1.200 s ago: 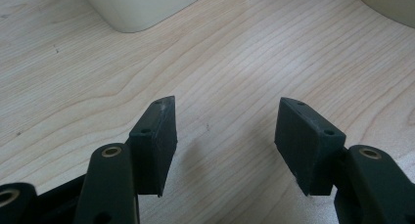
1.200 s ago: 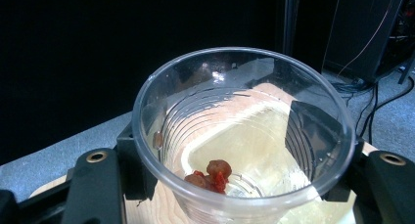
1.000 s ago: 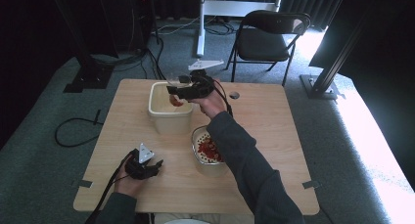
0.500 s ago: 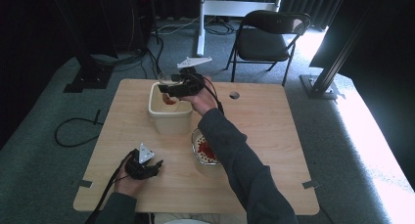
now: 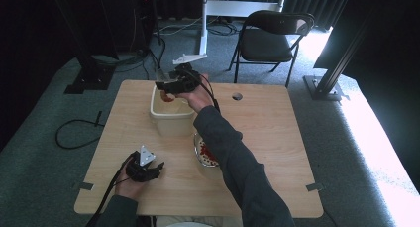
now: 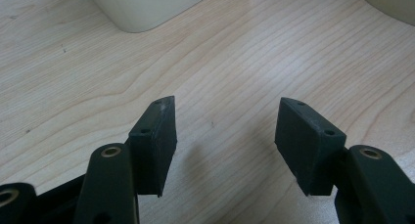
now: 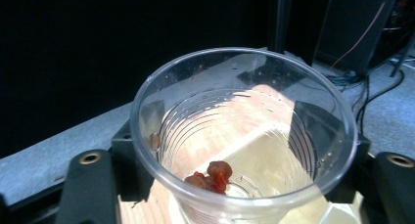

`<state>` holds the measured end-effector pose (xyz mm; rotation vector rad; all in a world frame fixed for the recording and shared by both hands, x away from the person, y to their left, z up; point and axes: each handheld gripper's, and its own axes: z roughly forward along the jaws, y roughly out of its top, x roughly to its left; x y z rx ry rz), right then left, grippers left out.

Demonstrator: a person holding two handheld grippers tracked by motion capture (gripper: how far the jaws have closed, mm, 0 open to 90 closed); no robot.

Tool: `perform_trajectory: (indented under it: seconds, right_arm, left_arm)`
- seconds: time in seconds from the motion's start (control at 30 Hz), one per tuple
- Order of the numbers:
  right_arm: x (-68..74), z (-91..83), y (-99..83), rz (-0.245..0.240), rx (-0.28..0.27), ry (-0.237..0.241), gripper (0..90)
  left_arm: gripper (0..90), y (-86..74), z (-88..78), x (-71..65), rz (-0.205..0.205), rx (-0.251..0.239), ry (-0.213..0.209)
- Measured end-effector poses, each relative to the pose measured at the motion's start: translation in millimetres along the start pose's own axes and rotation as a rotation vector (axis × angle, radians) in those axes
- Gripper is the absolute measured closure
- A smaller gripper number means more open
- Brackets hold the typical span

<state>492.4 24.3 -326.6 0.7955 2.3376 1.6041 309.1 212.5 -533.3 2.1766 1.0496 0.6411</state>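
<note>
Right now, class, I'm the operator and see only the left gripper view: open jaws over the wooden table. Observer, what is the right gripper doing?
Observer: The right gripper grips a clear cup; its jaws have just been opening slightly, with the cup between them.
Operator: Anything in the cup?
Observer: A few red pieces at its bottom.
Operator: Where is it?
Observer: In the high view, above the cream tub on the table's far side.
</note>
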Motion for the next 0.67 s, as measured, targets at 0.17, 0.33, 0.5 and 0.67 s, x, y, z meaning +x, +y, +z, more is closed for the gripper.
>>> perform_trajectory:
  seconds: [0.17, 0.33, 0.5, 0.67]
  right_arm:
    - [-5.2, 5.4, 3.7, 0.075, -0.047, 0.055, 13.2]
    - [-10.2, -3.3, 4.5, 0.074, -0.048, 0.021, 14.3]
    - [-17.9, -17.9, 0.4, 0.067, -0.043, -0.01, 16.5]
    - [-27.6, -37.4, -5.8, 0.067, -0.046, -0.039, 18.5]
  left_arm:
    - [41.8, -1.2, -1.1, 0.5, -0.001, 0.002, 0.004]
    - [41.7, -2.3, -1.6, 1.5, -0.001, 0.003, 0.008]
    - [41.7, -2.3, -1.0, 0.4, 0.0, 0.007, 0.011]
    - [41.7, -2.3, -0.2, 0.5, -0.003, 0.008, 0.015]
